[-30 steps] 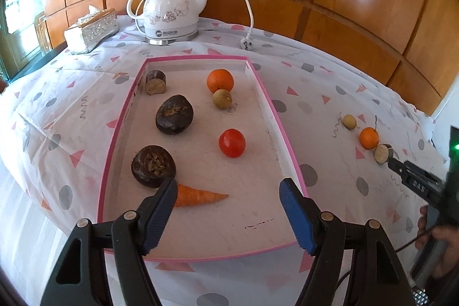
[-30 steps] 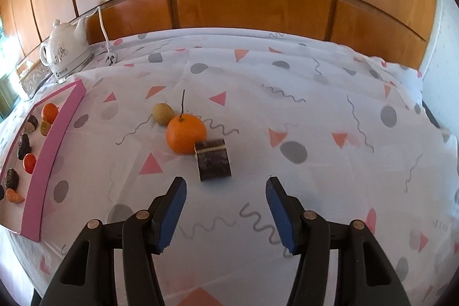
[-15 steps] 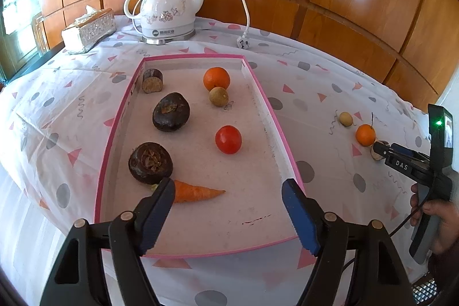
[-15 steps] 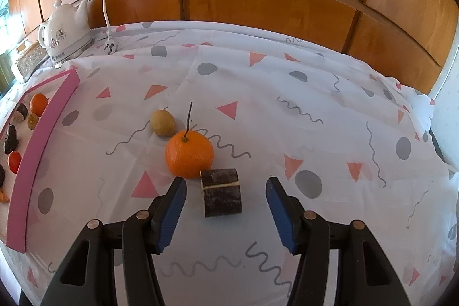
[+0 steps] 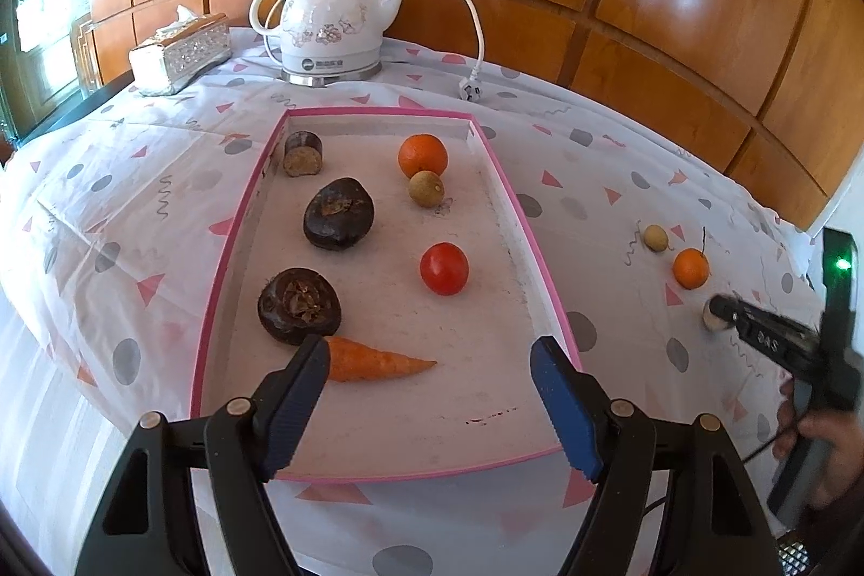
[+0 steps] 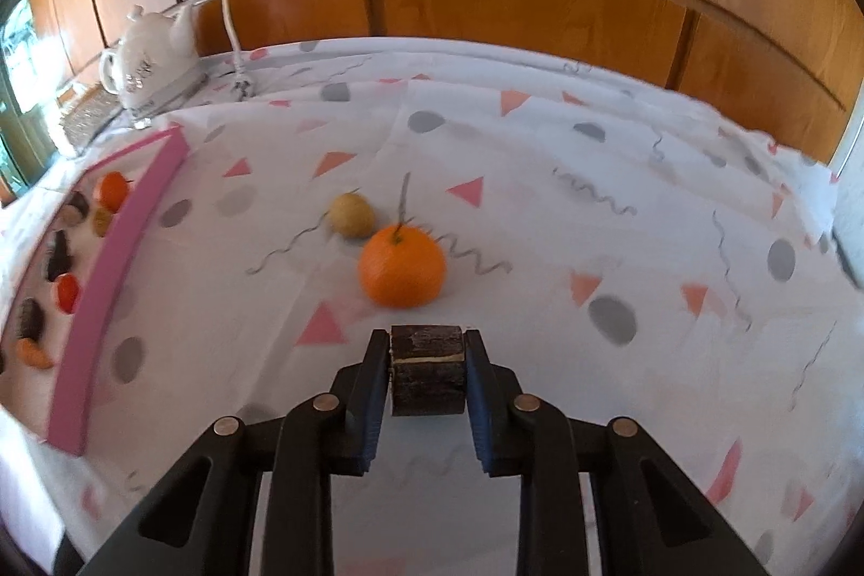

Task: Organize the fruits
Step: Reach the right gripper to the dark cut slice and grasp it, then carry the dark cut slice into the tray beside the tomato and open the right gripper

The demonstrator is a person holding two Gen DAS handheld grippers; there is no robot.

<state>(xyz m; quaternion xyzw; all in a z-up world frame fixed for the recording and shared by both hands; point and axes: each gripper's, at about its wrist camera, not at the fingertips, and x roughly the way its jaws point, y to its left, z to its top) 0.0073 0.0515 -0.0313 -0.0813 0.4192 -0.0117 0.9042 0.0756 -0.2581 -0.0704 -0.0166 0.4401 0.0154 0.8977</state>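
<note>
Since the earlier frame the right gripper [image 6: 427,368] has advanced onto the dark cylindrical chunk [image 6: 428,371]; jaws closing, pads touching both its sides.

Left wrist view: left gripper [image 5: 430,384] jaws released, nothing between them, hovering over the near end of the pink-rimmed tray [image 5: 507,184]. Tray holds carrot [image 5: 378,364], red tomato [image 5: 444,269], orange [image 5: 423,155], small tan fruit [image 5: 426,189], two rough dark lumps, one cut dark piece. White ceramic kettle [image 5: 332,28] and tissue box [image 5: 181,55] sit behind. Right gripper [image 5: 715,309] shows at the right edge, hand-held.

Right wrist view: chunk rests on the patterned cloth worktop [image 6: 540,209], bark-like, pale band across. Stemmed tangerine [image 6: 402,265] just beyond it, round tan fruit [image 6: 351,215] beside that. Tray only partly seen at left, blurred.
</note>
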